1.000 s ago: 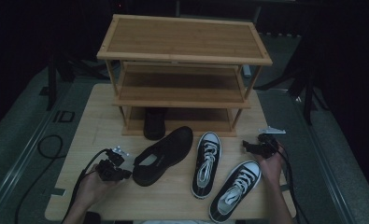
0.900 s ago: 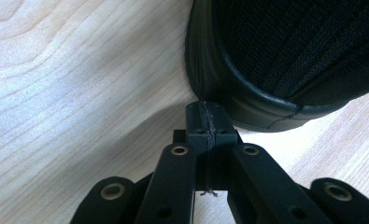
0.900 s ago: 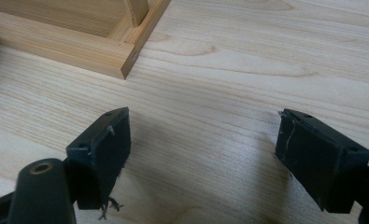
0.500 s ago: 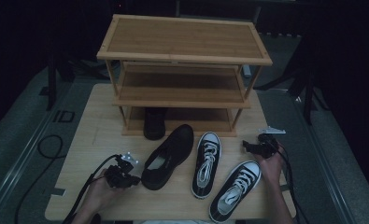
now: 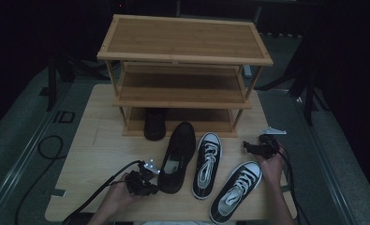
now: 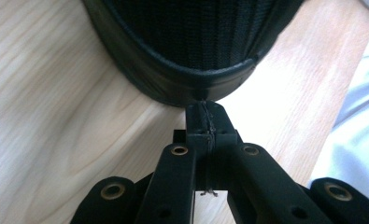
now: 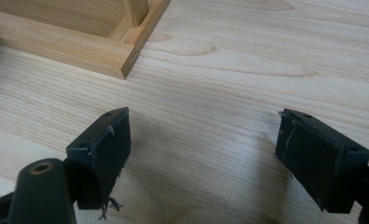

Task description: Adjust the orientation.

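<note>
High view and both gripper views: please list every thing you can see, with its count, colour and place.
Shoe rack: one, light wood, three shelves, back of table.
Table: one, pale wood, under everything.
Black slip-on shoe: one, in front of rack, heel at left tongs.
Black shoe: one, on rack's bottom level.
Sneakers: two, black with white laces, right of slip-on shoe.
Left tongs: black, shut, tips against the shoe's heel.
Right tongs: black, open over bare table.

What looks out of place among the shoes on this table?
The black slip-on shoe lies loose by the sneaker pair, while its apparent mate sits under the rack. The left tongs are shut, tips against its heel; frayed threads hang from the right tongs.
</note>
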The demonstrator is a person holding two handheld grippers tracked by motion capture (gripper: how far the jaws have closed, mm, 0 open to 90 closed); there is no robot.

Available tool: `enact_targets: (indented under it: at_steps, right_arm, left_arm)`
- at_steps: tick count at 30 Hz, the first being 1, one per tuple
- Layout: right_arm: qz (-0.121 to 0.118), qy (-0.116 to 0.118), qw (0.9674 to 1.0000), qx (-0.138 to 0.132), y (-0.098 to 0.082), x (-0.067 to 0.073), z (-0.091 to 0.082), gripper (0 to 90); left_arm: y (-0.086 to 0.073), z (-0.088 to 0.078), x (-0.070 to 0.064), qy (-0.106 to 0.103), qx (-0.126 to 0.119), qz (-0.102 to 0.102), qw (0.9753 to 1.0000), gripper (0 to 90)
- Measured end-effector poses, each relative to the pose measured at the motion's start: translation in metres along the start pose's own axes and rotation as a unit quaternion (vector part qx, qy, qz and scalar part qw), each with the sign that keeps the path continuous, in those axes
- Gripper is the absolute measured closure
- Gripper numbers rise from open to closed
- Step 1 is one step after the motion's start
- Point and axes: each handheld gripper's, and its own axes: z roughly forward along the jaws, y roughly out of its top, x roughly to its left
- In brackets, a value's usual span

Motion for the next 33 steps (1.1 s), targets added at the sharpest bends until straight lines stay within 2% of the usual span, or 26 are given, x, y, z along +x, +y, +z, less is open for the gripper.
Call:
enact_targets:
  at_steps: [4, 9, 13, 20, 23, 28, 29, 33]
  right_arm:
    - [0.000, 0.000, 1.0000, 0.000, 0.000, 0.000, 0.000, 17.8]
    - [0.000, 0.000, 1.0000, 0.000, 0.000, 0.000, 0.000, 17.8]
    - [0.000, 0.000, 1.0000, 0.000, 0.000, 0.000, 0.000, 17.8]
    - [0.000, 0.000, 1.0000, 0.000, 0.000, 0.000, 0.000, 17.8]
    - [0.000, 0.000, 1.0000, 0.000, 0.000, 0.000, 0.000, 17.8]
    - [0.000, 0.000, 1.0000, 0.000, 0.000, 0.000, 0.000, 17.8]
    - [0.000, 0.000, 1.0000, 0.000, 0.000, 0.000, 0.000, 17.8]
    - [0.000, 0.000, 1.0000, 0.000, 0.000, 0.000, 0.000, 17.8]
  left_arm:
    - [0.008, 0.008, -0.008, -0.013, 0.004, 0.015, 0.9998, 90.0]
    - [0.014, 0.017, -0.013, -0.027, 0.011, 0.024, 0.9993, 90.0]
    - [0.016, 0.015, -0.014, -0.026, 0.014, 0.028, 0.9992, 90.0]
    - [0.017, -0.011, -0.003, 0.017, 0.007, 0.022, 0.9996, 89.9]
    - [0.020, -0.023, 0.003, 0.033, -0.005, 0.014, 0.9994, 88.7]
    - [0.032, -0.047, 0.008, 0.058, -0.036, 0.013, 0.9976, 87.5]
    - [0.032, -0.047, 0.008, 0.058, -0.036, 0.013, 0.9976, 87.1]
    - [0.049, -0.066, 0.014, 0.083, -0.054, 0.009, 0.9950, 84.8]
